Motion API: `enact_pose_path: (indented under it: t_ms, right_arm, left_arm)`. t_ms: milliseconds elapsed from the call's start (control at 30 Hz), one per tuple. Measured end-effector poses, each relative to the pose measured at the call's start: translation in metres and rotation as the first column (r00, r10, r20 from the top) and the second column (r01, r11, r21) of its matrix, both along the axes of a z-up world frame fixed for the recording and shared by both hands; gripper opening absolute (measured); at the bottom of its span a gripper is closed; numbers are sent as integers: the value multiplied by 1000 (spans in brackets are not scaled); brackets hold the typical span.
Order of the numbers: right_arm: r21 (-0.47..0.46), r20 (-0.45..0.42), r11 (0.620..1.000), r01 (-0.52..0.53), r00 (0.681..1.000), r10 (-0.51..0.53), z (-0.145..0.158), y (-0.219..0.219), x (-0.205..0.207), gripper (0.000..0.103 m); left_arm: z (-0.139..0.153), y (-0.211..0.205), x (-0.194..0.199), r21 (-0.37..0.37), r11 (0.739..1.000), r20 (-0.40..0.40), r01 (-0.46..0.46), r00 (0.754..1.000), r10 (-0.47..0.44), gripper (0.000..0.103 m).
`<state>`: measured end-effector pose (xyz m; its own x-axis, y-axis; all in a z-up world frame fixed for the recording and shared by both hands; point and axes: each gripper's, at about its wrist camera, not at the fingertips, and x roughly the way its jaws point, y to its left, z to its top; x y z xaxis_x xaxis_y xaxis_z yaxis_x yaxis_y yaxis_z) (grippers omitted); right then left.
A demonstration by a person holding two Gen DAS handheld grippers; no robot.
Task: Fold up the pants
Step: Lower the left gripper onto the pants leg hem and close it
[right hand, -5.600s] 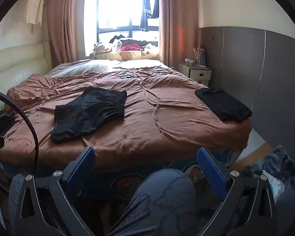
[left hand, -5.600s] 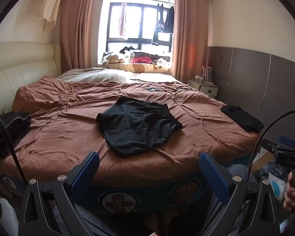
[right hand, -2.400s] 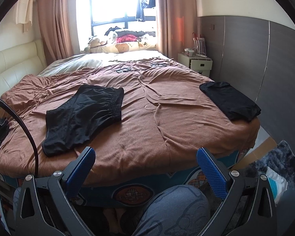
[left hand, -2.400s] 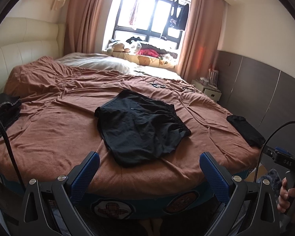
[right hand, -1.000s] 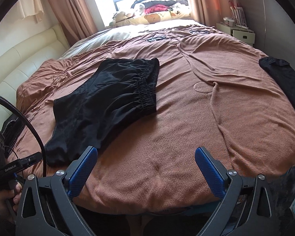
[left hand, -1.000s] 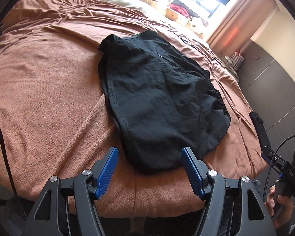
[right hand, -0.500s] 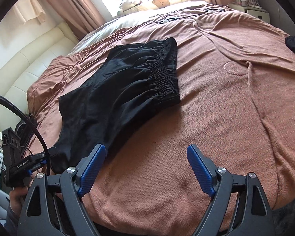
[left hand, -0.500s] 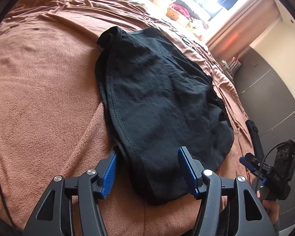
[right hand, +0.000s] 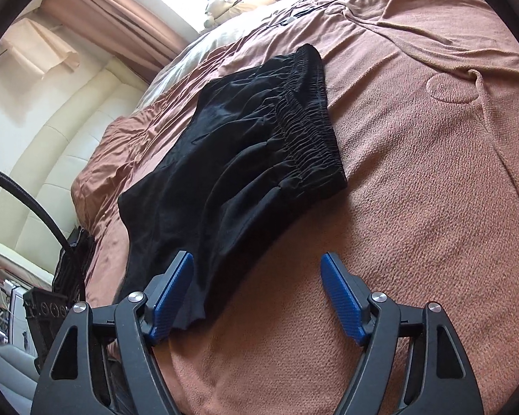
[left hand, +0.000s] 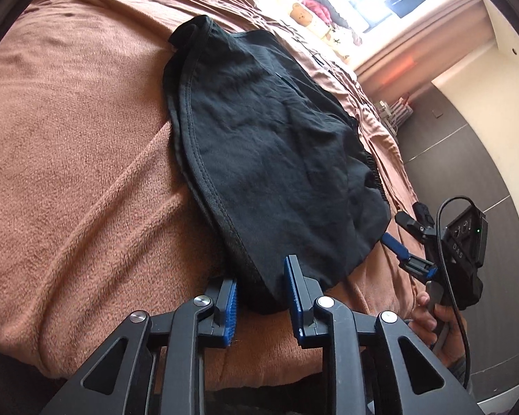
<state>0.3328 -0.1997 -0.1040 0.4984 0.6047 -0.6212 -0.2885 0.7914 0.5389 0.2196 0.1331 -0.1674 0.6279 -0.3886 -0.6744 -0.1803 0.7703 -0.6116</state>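
Item: black pants point(left hand: 273, 145), lying spread flat on the brown bedspread point(left hand: 72, 159), elastic waistband toward 1 o'clock in the right wrist view, hem end nearest both tools.

Left gripper point(left hand: 261, 290): angled down at the near hem from 6 o'clock. Jaws had just been closing, now narrow, with a bunched fold of the hem between the blue pads point(left hand: 231, 306). Whether the pads pressed the cloth could not be told.

Right gripper point(right hand: 257, 294): tilted downward over the bedspread, jaws apart and lately closing somewhat. Left pad point(right hand: 171, 294) over the pants' lower edge, right pad over bare bedspread; nothing clamped.

Right hand point(left hand: 432, 314): seen at 4 o'clock in the left wrist view, wrapped round the tool's handle, tool pointing toward the pants' edge.
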Motion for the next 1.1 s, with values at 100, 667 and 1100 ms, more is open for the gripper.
enact_pose_path:
  t_ms: [100,667,1100]
  right_arm:
    - [29,-14,1000,3,1000,-3,-2,1,10,68]
    - [62,68,998,-21,998,16,20,11,18,0]
    - [183,-65,982,35,998,-24,10,-10,18,60]
  left_arm:
    - [0,-1,-6,-10,1000,-3,-6,1000,6,22]
    - [65,9,-4,38,998,140,-48,989,42,5]
    - [114,15,26,69,996,232,-59,972,41,5]
